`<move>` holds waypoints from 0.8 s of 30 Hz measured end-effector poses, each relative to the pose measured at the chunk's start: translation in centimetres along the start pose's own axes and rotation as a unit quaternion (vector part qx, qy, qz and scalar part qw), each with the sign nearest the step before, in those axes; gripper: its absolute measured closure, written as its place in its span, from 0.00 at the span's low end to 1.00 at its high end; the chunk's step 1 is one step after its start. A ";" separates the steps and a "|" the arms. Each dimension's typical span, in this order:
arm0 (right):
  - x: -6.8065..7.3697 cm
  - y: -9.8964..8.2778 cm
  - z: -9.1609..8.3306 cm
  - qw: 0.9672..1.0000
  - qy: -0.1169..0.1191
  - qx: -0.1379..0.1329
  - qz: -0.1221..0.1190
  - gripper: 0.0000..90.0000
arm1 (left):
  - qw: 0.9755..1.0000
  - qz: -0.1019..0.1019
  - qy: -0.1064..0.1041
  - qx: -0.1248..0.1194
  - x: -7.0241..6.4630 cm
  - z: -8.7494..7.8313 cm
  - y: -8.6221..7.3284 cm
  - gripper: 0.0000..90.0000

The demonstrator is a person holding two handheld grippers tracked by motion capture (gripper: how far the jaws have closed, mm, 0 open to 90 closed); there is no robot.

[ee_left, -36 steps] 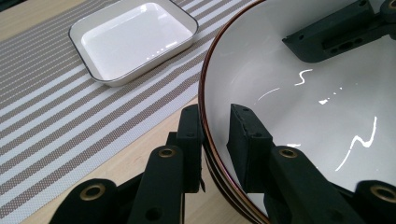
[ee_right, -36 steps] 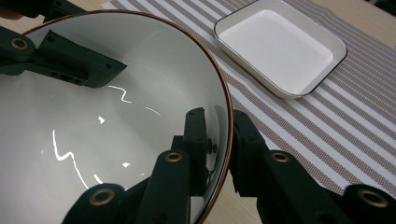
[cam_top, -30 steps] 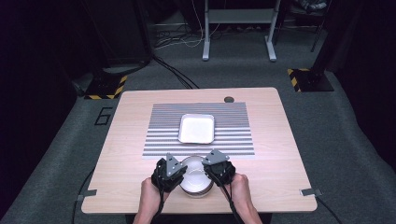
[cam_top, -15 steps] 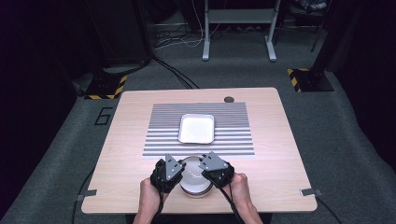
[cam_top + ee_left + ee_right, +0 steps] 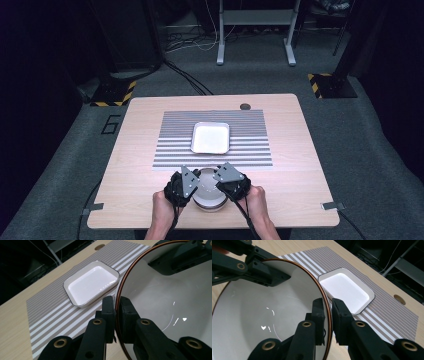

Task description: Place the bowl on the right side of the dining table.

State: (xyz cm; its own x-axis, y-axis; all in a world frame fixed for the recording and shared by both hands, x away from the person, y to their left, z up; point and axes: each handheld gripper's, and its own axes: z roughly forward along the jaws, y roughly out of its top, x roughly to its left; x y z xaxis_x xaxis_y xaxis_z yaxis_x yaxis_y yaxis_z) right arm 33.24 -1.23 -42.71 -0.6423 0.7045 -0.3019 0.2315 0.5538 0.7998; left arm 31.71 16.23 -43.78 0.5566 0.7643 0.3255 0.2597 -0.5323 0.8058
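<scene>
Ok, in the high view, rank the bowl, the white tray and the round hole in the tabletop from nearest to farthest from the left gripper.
From the left gripper:
1. Bowl, its rim clamped in the jaws, near edge.
2. White tray, mid-mat, beyond the bowl.
3. Round hole, at the table's far edge.

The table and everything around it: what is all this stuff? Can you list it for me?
bowl: one, white with a brown rim, near edge of the table, gripped on both sides
tray: one, white, rectangular, on the mat
striped mat: one, grey and white, middle of the table
table: one, pale wood, round hole near its far edge
metal stand: one, grey, on the floor beyond
left gripper: black, shut on the bowl's rim
right gripper: black, shut on the opposite rim
hands: two, at the near edge
</scene>
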 end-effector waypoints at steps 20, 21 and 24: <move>-0.5 -0.2 1.0 0.999 0.020 0.026 0.037 0.90 | 1.000 0.014 0.010 -0.004 -0.2 -0.4 0.2 0.93; -0.6 -0.3 0.9 0.999 0.022 0.022 0.033 0.91 | 1.000 0.012 0.009 -0.005 -0.2 -0.3 0.2 0.93; -0.4 -0.3 0.7 0.999 0.019 0.018 0.028 0.92 | 1.000 0.012 0.007 0.008 0.0 0.0 0.2 0.91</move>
State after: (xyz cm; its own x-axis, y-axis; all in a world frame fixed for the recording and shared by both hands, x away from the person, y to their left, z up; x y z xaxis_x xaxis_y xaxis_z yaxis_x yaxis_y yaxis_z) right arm 33.96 -1.36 -43.17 -0.6550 0.7180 -0.2357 0.2941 0.5295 0.7957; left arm 31.76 16.14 -43.55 0.5517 0.7564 0.3513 0.2587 -0.5557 0.7901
